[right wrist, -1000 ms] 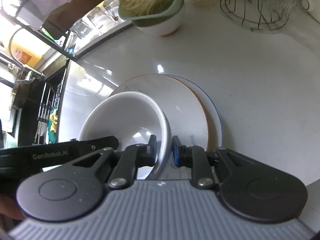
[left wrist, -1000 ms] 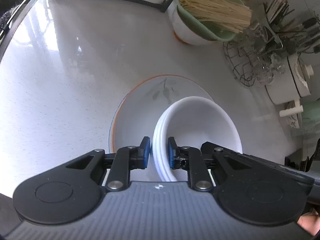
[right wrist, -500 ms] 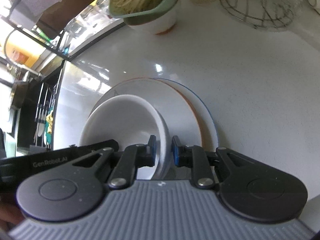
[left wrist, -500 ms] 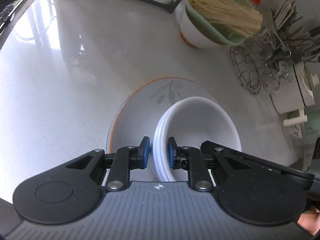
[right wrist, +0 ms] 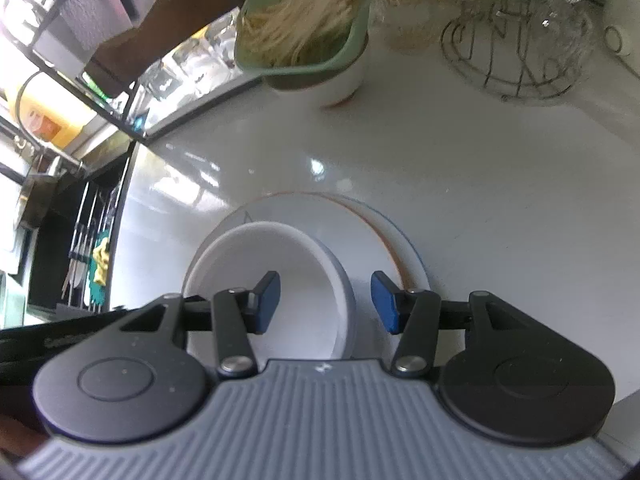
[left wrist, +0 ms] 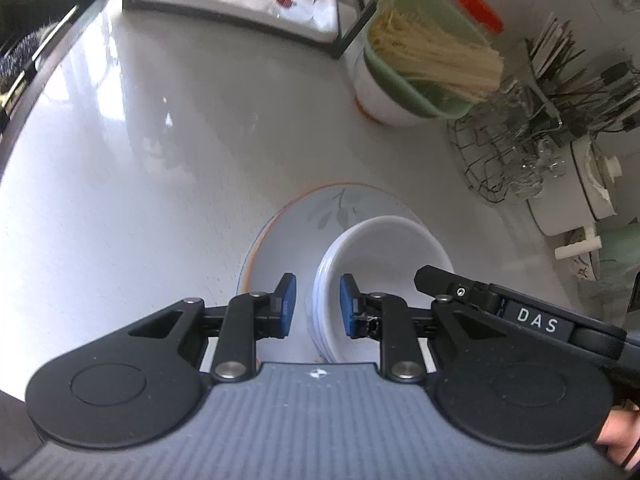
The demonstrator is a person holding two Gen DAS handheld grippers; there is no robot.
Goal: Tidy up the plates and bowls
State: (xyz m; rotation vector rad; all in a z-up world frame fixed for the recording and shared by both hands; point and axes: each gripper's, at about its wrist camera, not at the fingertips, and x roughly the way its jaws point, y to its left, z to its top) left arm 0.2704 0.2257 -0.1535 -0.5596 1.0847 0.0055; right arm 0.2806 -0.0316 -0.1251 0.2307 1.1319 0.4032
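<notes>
Both grippers have let go since half a second ago: then each pair of blue pads was pinched on the bowl rim, and now the jaws stand apart on both sides. On the left gripper (left wrist: 313, 305) the pads straddle the near rim of the stack of white bowls (left wrist: 384, 264) with a clear gap on the outer side. On the right gripper (right wrist: 325, 302) the jaws are spread wider, one pad inside the bowls (right wrist: 288, 276) and the other outside, neither touching the wall. Those bowls now sit on the plates (left wrist: 316, 220), an orange-rimmed one lying on a blue-rimmed one (right wrist: 404, 256), near the front edge of the white worktop (left wrist: 168, 168). Toward the worktop's back edge stand a green container of noodles (left wrist: 424, 64) on a white bowl, and a wire rack (right wrist: 516, 52) holding glasses, well apart from the plates.
</notes>
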